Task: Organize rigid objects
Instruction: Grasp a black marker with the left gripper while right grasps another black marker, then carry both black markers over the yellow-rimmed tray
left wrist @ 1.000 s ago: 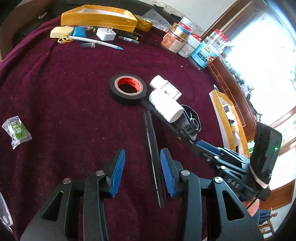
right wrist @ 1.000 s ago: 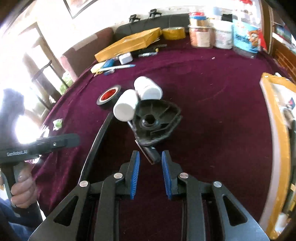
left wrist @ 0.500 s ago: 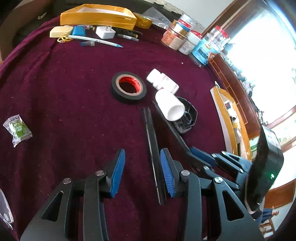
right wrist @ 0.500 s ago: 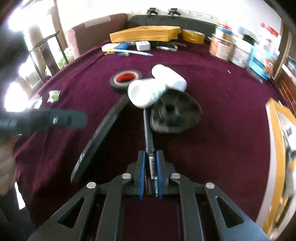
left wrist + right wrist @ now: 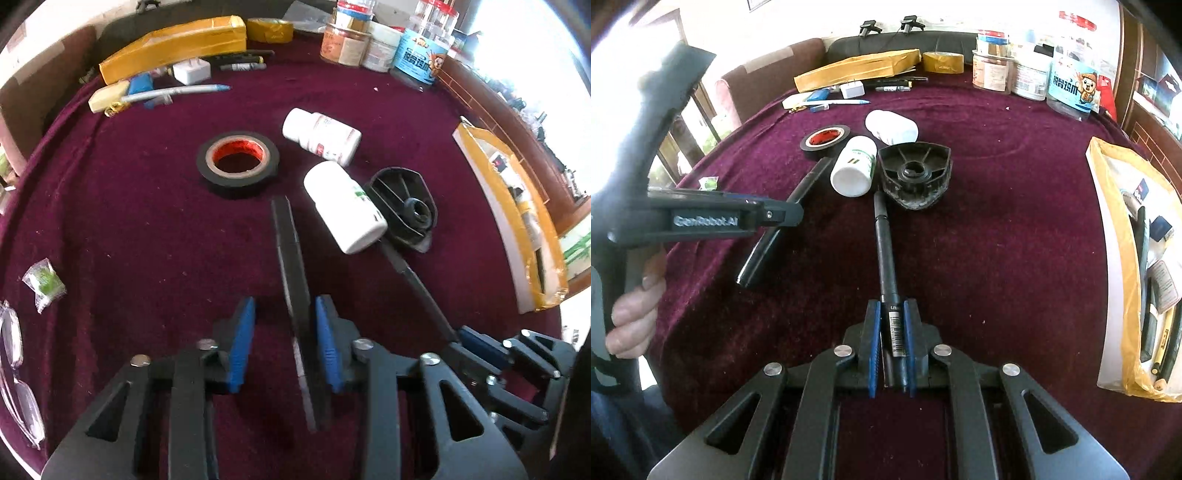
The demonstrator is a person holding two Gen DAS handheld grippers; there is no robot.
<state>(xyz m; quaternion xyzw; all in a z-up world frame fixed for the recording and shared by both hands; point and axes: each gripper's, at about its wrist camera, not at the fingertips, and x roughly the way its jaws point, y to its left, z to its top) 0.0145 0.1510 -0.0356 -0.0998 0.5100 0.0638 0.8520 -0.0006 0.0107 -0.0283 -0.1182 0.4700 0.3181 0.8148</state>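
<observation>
My right gripper [image 5: 891, 314] is shut on the near end of a long black pen [image 5: 885, 243], which points away toward a black plastic cap [image 5: 915, 175]. The pen also shows in the left wrist view [image 5: 417, 280]. My left gripper [image 5: 284, 328] is open, its jaws astride a flat black bar [image 5: 291, 273] that lies on the maroon cloth close to the right pad [image 5: 327, 343]. Two white bottles [image 5: 343, 206] [image 5: 321, 134] and a roll of black tape [image 5: 238, 157] lie beyond.
A yellow-edged open box [image 5: 1130, 254] with small items lies at the right. At the far edge are a yellow envelope [image 5: 173, 48], a charger, pens, an eraser and several jars [image 5: 380, 48]. A green sachet [image 5: 44, 282] and glasses [image 5: 14, 373] lie at the left.
My right gripper has drawn the pen back toward me, away from the cap and bottle. The nearer bottle has rolled off the pen. The left gripper has stayed open over the bar.
</observation>
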